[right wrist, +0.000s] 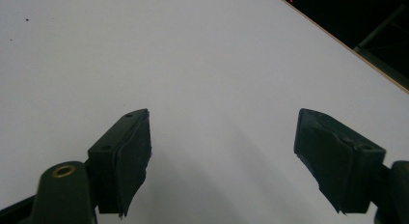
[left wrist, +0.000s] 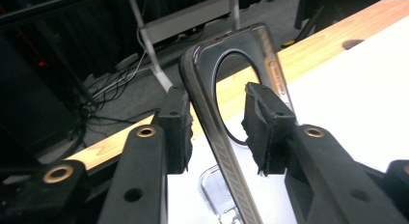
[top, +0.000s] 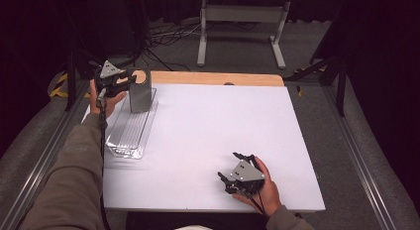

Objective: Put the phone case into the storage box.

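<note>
A person works at a white surface (top: 208, 141). At its far left corner, the left gripper (top: 119, 80) brackets the top of a dark grey flat panel with a round hole (top: 140, 90), standing upright at the far end of a clear plastic tray (top: 130, 133). Its fingers (left wrist: 267, 122) flank the panel's edge with gaps showing, so probably not yet clamped. The right gripper (top: 233, 173) rests near the front edge, fingers wide apart, holding nothing. Lifting or placing seems unfinished.

Olive sleeves (top: 74, 170), black claws (right wrist: 219, 161)
</note>
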`<state>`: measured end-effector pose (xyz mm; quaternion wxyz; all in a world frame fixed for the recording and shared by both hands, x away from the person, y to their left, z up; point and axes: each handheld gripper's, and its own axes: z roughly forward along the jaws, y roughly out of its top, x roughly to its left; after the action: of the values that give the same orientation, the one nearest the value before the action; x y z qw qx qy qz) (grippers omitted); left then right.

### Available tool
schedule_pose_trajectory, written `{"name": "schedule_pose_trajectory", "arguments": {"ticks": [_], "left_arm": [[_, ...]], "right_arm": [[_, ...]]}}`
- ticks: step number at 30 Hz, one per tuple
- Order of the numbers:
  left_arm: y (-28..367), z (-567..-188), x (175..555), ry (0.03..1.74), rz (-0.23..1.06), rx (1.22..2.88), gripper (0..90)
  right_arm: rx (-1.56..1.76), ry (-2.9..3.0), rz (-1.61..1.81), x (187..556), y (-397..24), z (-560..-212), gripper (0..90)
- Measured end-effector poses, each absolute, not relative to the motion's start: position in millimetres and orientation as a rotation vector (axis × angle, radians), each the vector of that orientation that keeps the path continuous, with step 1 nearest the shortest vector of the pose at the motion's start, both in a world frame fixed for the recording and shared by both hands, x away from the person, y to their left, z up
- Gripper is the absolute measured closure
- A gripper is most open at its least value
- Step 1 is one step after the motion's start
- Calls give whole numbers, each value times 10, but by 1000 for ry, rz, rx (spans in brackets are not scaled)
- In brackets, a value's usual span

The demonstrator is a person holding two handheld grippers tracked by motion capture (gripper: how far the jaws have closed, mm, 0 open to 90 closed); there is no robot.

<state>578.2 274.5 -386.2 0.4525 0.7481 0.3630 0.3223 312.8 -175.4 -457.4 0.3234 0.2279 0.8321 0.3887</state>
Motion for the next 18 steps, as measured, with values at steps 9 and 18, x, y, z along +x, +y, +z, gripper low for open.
{"name": "schedule_pose_trajectory", "arguments": {"ticks": [9, 18], "left_arm": [[2690, -3842, 5807, 937, 857, 1872, 465], [2651, -3811, 5789, 963, 903, 1863, 327]], "right_arm": [[602, 2178, 1023, 3127, -1767, -4551, 217], [600, 2177, 1026, 3125, -1768, -4543, 217]]}}
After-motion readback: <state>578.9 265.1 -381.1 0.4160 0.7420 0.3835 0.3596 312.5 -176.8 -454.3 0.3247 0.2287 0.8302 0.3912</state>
